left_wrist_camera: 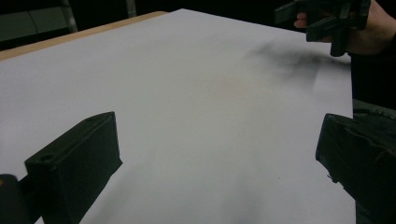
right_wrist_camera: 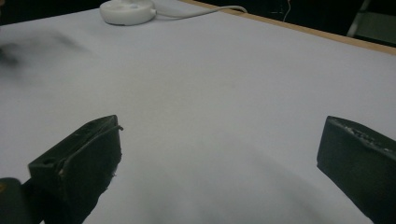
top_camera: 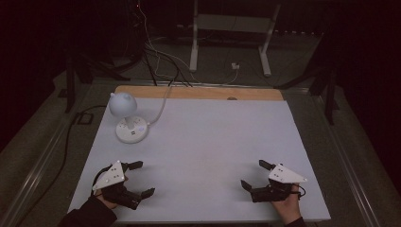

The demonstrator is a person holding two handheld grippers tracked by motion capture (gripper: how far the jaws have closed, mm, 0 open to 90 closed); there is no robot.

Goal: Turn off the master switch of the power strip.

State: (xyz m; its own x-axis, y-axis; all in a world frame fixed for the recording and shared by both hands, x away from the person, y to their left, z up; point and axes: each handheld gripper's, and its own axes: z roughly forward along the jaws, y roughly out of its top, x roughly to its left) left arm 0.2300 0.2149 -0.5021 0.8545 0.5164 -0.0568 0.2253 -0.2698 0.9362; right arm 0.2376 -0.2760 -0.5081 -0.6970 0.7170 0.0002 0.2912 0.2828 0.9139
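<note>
Grippers — left gripper (top_camera: 142, 178) and right gripper (top_camera: 254, 174) — fingers wide, one lamp (top_camera: 126, 117) beyond.

White table lamp (top_camera: 126, 118) at far-left of white tabletop (top_camera: 213, 142), cord (top_camera: 161, 109) trailing back

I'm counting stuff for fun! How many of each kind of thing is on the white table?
Lamp: 1, white lamp
Hand-held gripper: 2, left hand-held gripper and right hand-held gripper, both open
Total: 3
</note>
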